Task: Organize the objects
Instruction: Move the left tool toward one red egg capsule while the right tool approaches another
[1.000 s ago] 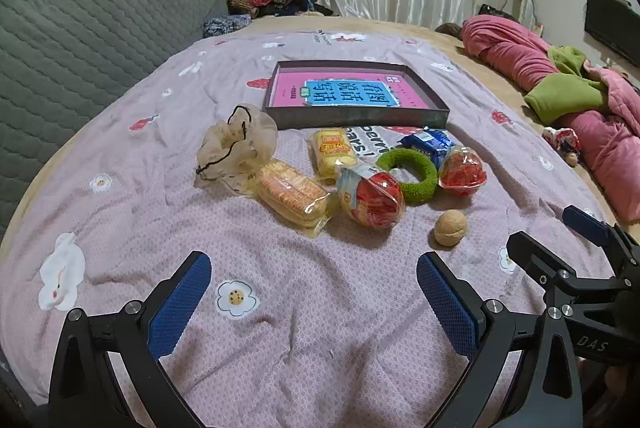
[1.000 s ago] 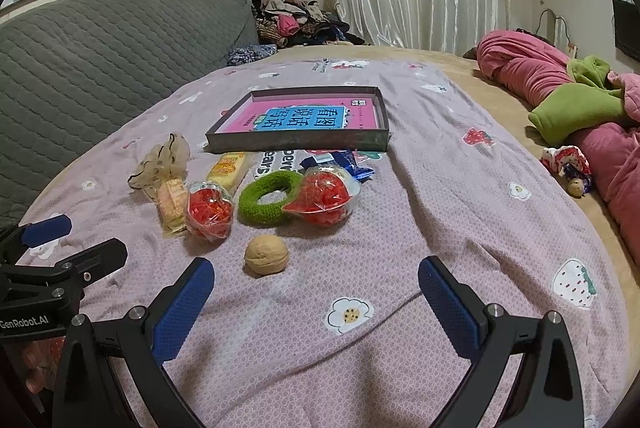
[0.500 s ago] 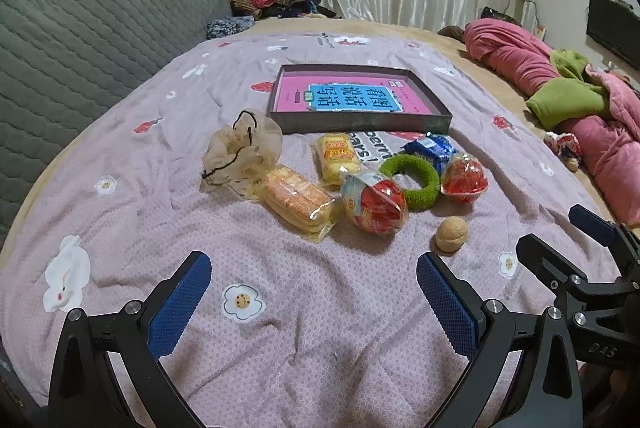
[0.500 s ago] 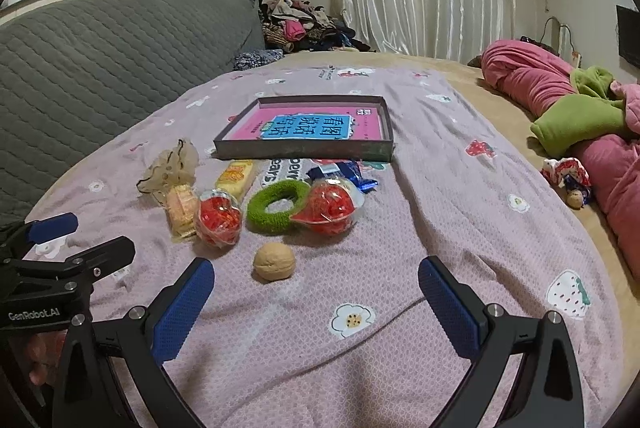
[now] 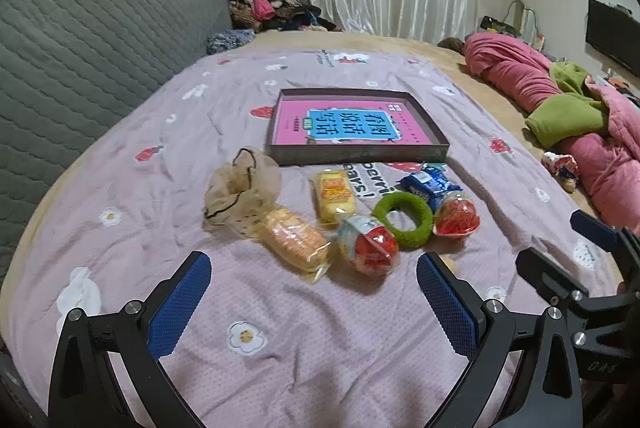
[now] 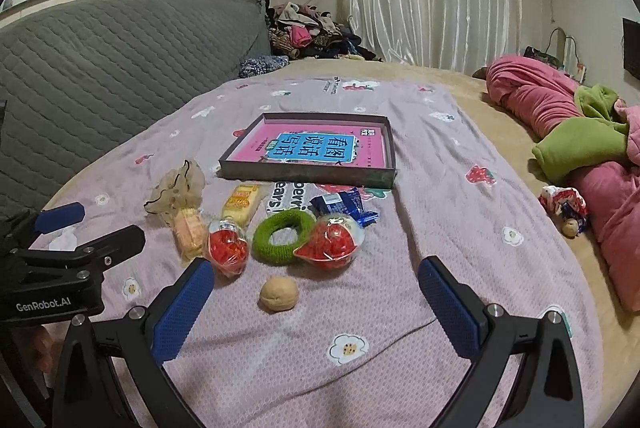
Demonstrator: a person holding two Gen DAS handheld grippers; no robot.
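Observation:
A shallow grey box (image 5: 360, 152) with a pink book inside lies on the bed; it also shows in the right wrist view (image 6: 308, 174). In front of it lie a beige scrunchie (image 5: 240, 192), a biscuit pack (image 5: 294, 244), a yellow snack pack (image 5: 334, 194), a green hair ring (image 5: 404, 220), a blue wrapper (image 5: 426, 184) and two red candy packs (image 5: 370, 248) (image 5: 456, 218). A walnut (image 6: 279, 294) lies nearest. My left gripper (image 5: 314, 304) is open and empty, short of the biscuit pack. My right gripper (image 6: 316, 308) is open and empty, around the walnut's near side.
The lilac flowered sheet (image 5: 280, 360) covers the bed. A grey quilted headboard (image 5: 80, 60) stands on the left. Pink and green bedding (image 6: 580, 132) lies on the right, with a small toy (image 6: 564, 206) beside it. Clothes pile (image 6: 308, 32) at the back.
Both grippers have drawn back and risen a little; the objects sit lower and nearer the fingers. In the left wrist view the walnut is now hidden behind the right finger. Nothing was gripped.

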